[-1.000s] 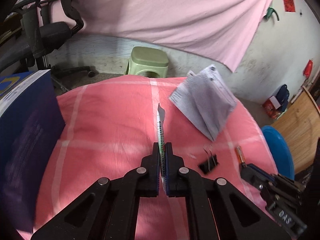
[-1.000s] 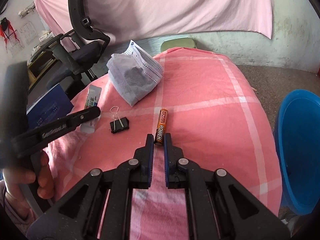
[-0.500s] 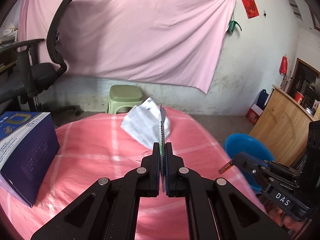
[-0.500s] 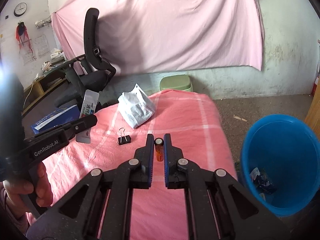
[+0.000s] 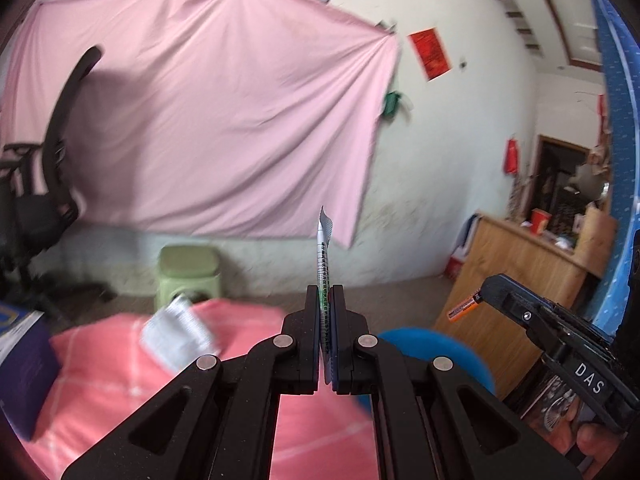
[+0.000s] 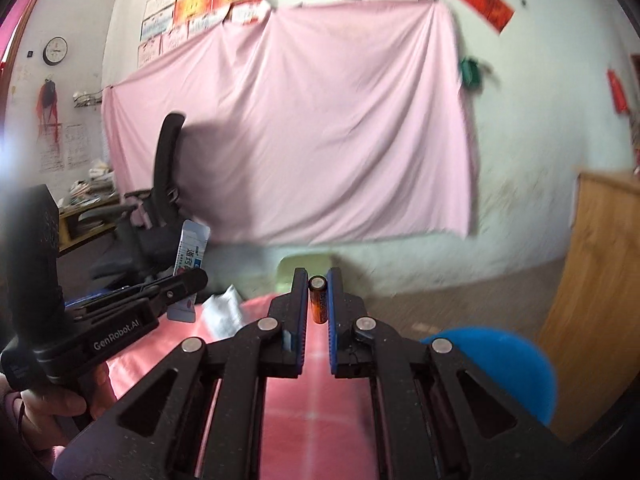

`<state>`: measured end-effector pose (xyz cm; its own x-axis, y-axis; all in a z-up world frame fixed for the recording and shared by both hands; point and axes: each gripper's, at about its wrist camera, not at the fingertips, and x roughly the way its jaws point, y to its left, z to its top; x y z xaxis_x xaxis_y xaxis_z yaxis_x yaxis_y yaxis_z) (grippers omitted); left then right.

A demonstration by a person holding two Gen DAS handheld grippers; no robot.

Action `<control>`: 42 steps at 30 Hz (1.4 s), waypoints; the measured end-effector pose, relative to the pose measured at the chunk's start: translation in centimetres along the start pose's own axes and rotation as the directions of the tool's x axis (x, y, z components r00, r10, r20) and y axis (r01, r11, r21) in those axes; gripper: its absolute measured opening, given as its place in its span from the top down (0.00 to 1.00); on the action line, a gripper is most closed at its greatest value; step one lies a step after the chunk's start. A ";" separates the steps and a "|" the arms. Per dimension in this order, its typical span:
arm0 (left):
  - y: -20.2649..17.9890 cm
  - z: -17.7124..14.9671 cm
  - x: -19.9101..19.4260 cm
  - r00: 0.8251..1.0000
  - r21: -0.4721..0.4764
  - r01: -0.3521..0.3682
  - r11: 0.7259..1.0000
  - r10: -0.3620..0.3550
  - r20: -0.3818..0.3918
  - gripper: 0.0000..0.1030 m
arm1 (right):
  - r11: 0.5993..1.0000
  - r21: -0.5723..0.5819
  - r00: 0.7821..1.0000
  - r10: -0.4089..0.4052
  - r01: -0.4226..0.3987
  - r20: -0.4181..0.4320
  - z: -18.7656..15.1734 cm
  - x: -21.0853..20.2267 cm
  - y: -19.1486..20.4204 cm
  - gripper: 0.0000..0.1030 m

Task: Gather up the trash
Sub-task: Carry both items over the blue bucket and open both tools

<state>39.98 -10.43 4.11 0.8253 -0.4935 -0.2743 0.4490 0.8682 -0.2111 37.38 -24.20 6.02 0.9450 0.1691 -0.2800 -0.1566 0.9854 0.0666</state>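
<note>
My left gripper (image 5: 325, 294) is shut on a thin white printed wrapper (image 5: 323, 254) that stands edge-on above the jaws; it also shows in the right wrist view (image 6: 191, 254). My right gripper (image 6: 318, 280) is shut on an orange and black battery (image 6: 318, 300), which also shows in the left wrist view (image 5: 464, 309). Both are raised above the pink-covered table (image 5: 120, 380). A blue bin (image 6: 504, 368) stands low on the right, beside the table; it also shows in the left wrist view (image 5: 436, 348). A crumpled face mask (image 5: 178, 338) lies on the table.
A dark blue box (image 5: 20, 360) stands at the table's left edge. A green stool (image 5: 188, 280) and a black office chair (image 5: 44, 184) are behind the table. A wooden cabinet (image 5: 532, 276) stands on the right. A pink sheet (image 6: 304, 132) hangs on the wall.
Both grippers have lifted and tilted up from the table, each keeping its item. The battery left the cloth in the right gripper. The blue bin came into view on the right.
</note>
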 end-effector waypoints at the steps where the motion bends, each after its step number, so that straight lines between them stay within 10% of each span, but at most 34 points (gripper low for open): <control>1: -0.8 0.4 0.4 1.000 0.009 0.019 1.000 -0.019 0.009 0.98 | 1.000 -0.007 1.000 -0.016 0.016 0.014 0.4 -0.4 -0.4 0.76; 17: -10.4 -0.2 8.4 0.975 0.111 0.219 0.969 -0.213 -0.070 0.98 | 0.962 0.061 0.964 -0.265 0.266 -0.020 -2.1 -2.1 -9.3 0.76; 42: -10.7 -5.6 15.1 0.893 0.005 0.239 0.971 -0.217 -0.394 0.98 | 0.950 0.130 0.946 -0.256 0.284 -0.197 -7.0 1.3 -12.8 0.76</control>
<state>45.73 -27.51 -3.03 0.5047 -0.6497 -0.5685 0.6349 0.7255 -0.2655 38.58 -36.44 -1.87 0.8779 -0.0883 -0.4706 0.1567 0.9817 0.1082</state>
